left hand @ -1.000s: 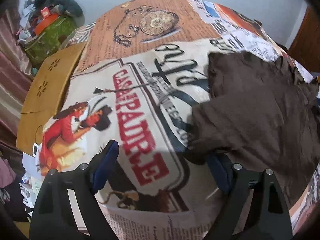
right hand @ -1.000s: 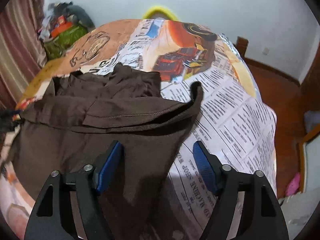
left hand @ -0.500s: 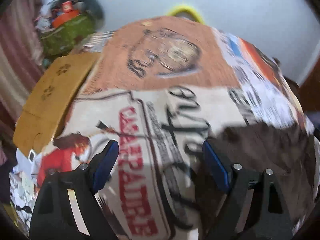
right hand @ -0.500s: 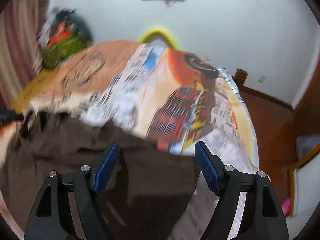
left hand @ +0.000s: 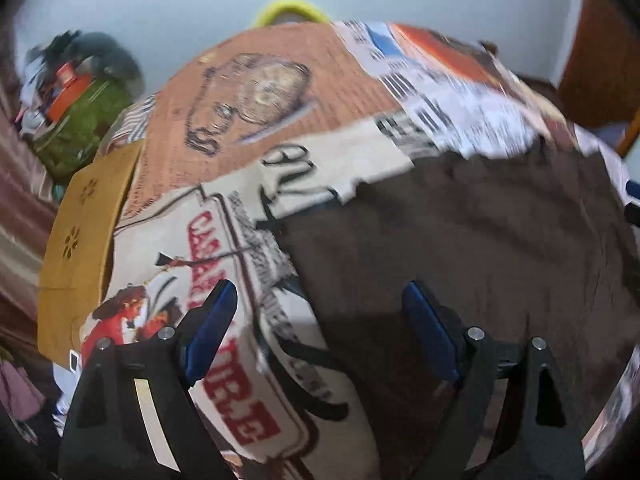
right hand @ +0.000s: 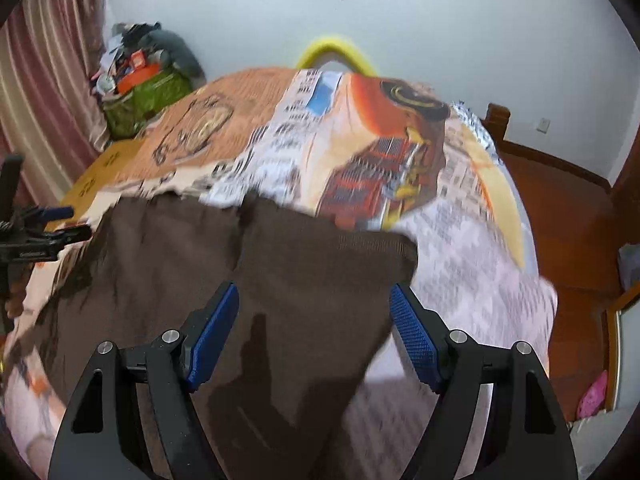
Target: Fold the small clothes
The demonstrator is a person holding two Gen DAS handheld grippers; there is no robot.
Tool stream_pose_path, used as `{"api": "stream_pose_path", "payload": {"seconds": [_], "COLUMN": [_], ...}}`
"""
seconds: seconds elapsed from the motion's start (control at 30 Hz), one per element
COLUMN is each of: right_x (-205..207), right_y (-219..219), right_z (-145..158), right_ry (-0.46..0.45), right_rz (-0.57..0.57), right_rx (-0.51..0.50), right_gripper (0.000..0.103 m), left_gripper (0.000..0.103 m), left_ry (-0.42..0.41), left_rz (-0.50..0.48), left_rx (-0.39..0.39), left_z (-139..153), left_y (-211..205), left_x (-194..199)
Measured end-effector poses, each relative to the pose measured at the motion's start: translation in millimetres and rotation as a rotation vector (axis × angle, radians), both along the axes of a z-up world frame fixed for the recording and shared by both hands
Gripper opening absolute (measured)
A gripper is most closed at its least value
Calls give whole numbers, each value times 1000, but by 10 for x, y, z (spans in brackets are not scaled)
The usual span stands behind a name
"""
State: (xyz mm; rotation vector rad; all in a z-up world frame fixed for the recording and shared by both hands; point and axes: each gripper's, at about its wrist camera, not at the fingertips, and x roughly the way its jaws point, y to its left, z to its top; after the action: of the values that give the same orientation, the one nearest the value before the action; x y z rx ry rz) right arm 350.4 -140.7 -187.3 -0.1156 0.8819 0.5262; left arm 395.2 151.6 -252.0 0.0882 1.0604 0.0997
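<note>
A dark brown garment [left hand: 480, 248] lies spread on the bed's printed sheet [left hand: 240, 128]. In the left wrist view it fills the right half. My left gripper [left hand: 320, 320] is open and empty, hovering over the garment's left edge. In the right wrist view the brown garment [right hand: 260, 280] lies below and to the left. My right gripper [right hand: 314, 320] is open and empty above its right part. The left gripper also shows at the far left of the right wrist view [right hand: 44, 228]. Both views are motion-blurred.
A green bag [right hand: 140, 96] stuffed with items stands at the back left by a striped curtain [right hand: 36, 80]. A tan board [left hand: 80, 248] lies along the bed's left edge. A yellow hoop [right hand: 336, 50] is behind the bed. Wooden floor [right hand: 560, 208] is on the right.
Both grippers pulled back and rose, open throughout. The garment, bunched and folded over a second ago, now lies spread flatter with a straighter far edge.
</note>
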Motion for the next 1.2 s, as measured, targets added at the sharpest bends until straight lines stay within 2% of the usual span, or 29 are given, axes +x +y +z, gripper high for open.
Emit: {"api": "stream_pose_path", "payload": {"seconds": [0.1, 0.2, 0.3, 0.4, 0.47, 0.53, 0.7, 0.8, 0.83, 0.87, 0.9, 0.93, 0.97, 1.07, 1.13, 1.2], "right_x": [-173, -359, -485, -600, -665, -726, -762, -789, -799, -799, -802, -807, -810, -824, -843, -857], "right_y": [-84, -185, -283, -370, -414, -466, -534, -546, -551, -561, -570, -574, -579, -578, -577, -572], "right_z": [-61, -81, -74, -53, -67, -102, -183, -191, -192, -195, -201, -210, -222, -247, -241, -233], "right_ry": [7, -2, 17, 24, 28, 38, 82, 88, 86, 85, 86, 89, 92, 98, 98, 101], "right_rz": [-5, -22, -44, -58, -72, -91, -134, -140, -143, -147, -149, -153, -156, -160, -163, -163], "right_rx": [-15, -30, -19, -6, -3, 12, 42, 46, 47, 51, 56, 59, 61, 72, 80, 90], "right_gripper": [75, 75, 75, 76, 80, 80, 80, 80, 80, 80, 80, 80, 80, 80, 80, 80], "left_gripper": [88, 95, 95, 95, 96, 97, 97, 96, 89, 77, 73, 63, 49, 25, 18, 15], "left_ry": [29, 48, 76, 31, 16, 48, 97, 122, 130, 125, 117, 108, 104, 95, 88, 89], "left_rz": [-10, 12, 47, 40, 14, -46, -101, -113, -147, -165, -181, -193, -211, -210, -194, -157], "left_rx": [-2, -21, -67, -44, -42, -75, -57, -156, -214, -237, -253, -267, -294, -294, -284, -269], "left_z": [-160, -254, -202, -14, 99, 117, -30, -145, -174, -179, -175, -174, -172, -137, -105, -68], "left_y": [-82, -45, 77, 93, 64, 0, -146, -137, -154, -169, -182, -193, -203, -223, -224, -195], "left_x": [-46, -79, -65, -32, 56, 197, 593, 756, 793, 802, 810, 800, 783, 726, 685, 648]}}
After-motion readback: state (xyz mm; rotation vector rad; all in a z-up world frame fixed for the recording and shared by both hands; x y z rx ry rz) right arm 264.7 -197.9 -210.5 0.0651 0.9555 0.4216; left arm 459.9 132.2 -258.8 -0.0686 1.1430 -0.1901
